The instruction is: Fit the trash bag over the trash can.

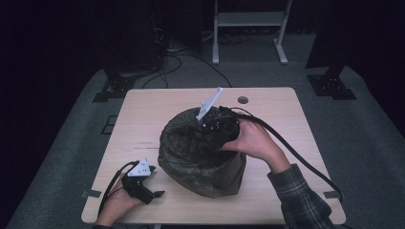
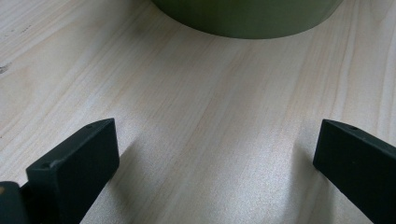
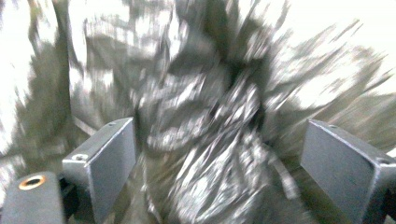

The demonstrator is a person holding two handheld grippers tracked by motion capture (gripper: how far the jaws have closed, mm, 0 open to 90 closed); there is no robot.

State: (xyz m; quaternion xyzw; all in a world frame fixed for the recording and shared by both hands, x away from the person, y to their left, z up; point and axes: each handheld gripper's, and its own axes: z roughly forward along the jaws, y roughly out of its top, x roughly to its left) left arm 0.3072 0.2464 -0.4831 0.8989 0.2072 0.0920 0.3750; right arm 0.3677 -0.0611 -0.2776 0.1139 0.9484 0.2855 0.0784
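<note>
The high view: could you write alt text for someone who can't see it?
A person's right hand pushes the right gripper down into a round bin lined with a crinkled dark plastic bag, on a pale wooden table. The left gripper, jaws open, rests near the table's front left edge, beside the bin.

Wooden table (image 1: 143, 124), white stand (image 1: 248, 21) behind

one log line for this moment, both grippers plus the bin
left hand-held gripper: open, over bare table near bin | right hand-held gripper: open, in the bag liner | view blurred
</note>
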